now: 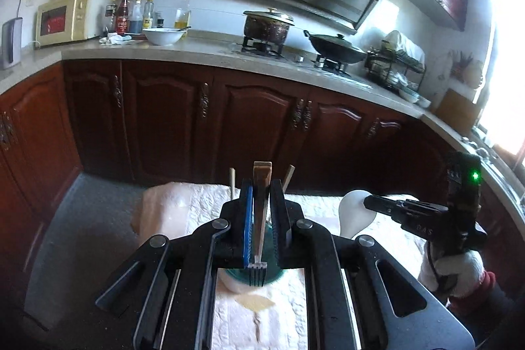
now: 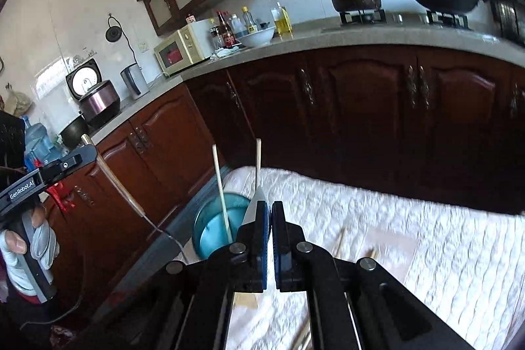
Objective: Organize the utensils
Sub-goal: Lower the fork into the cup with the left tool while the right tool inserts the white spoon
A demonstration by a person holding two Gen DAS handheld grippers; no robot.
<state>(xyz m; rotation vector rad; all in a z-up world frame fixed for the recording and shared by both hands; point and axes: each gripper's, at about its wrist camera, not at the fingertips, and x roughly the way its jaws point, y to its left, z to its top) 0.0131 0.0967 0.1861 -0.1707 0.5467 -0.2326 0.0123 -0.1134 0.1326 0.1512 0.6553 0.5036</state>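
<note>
My left gripper [image 1: 261, 186] is shut on a fork [image 1: 261, 218] with a wooden handle, tines pointing down over a teal cup [image 1: 262, 276]. The cup also shows in the right wrist view [image 2: 213, 225], with two chopsticks [image 2: 221, 195] standing in it. My right gripper [image 2: 269, 209] is shut on a white spoon [image 2: 254, 209], just right of the cup. In the left wrist view the right gripper [image 1: 369, 204] holds the white spoon [image 1: 352, 214] to the right of the cup.
A white quilted cloth [image 2: 410, 235] covers the table. Loose chopsticks [image 2: 339, 241] lie on a brown mat [image 2: 393, 246]. Dark wooden cabinets [image 1: 262, 120] stand behind the table, with a stove, pots and a microwave on the counter.
</note>
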